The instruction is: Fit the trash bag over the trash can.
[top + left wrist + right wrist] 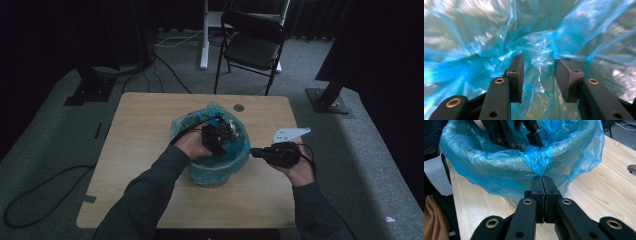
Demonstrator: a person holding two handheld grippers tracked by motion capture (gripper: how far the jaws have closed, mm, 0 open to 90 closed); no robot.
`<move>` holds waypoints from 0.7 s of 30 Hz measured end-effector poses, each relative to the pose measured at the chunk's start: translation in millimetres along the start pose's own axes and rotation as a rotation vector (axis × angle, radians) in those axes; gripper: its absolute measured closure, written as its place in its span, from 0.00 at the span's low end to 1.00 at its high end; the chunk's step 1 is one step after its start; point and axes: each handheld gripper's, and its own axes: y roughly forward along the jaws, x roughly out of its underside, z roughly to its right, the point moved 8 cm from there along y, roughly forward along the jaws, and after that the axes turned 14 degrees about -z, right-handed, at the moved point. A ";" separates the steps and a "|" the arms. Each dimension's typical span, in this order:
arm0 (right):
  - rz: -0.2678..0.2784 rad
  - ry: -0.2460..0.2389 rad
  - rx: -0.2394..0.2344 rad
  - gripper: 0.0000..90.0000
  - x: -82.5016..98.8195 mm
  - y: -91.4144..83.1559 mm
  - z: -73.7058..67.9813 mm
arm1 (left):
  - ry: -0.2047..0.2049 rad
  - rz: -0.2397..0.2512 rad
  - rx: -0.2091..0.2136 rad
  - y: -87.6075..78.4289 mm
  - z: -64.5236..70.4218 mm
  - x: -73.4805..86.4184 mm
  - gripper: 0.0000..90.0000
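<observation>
Right gripper (541, 178) jaws pressed together, pinching the blue bag (506, 167) at the rim. Left gripper (539, 67) jaws spread inside the bag. Bin (215, 179) mid-bench (145, 115), liner mostly draped over rim; seating and smoothing probably remain.

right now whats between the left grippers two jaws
Crumpled blue plastic bag film. In the left gripper view the left gripper has its jaws apart inside the bag, with folds of the liner bunched in the gap between them.
</observation>
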 end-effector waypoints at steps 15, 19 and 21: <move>-0.002 0.000 0.004 0.99 0.9 0.5 -0.7 | -0.121 0.223 -0.008 -50.5 -18.1 35.5 0.65; -0.001 0.000 0.004 0.99 1.0 0.2 -0.4 | -0.175 0.296 -0.010 -63.3 -25.6 51.5 0.65; 0.000 0.003 0.004 0.99 1.2 -0.2 0.0 | -0.210 0.325 -0.032 -69.1 -30.0 61.6 0.65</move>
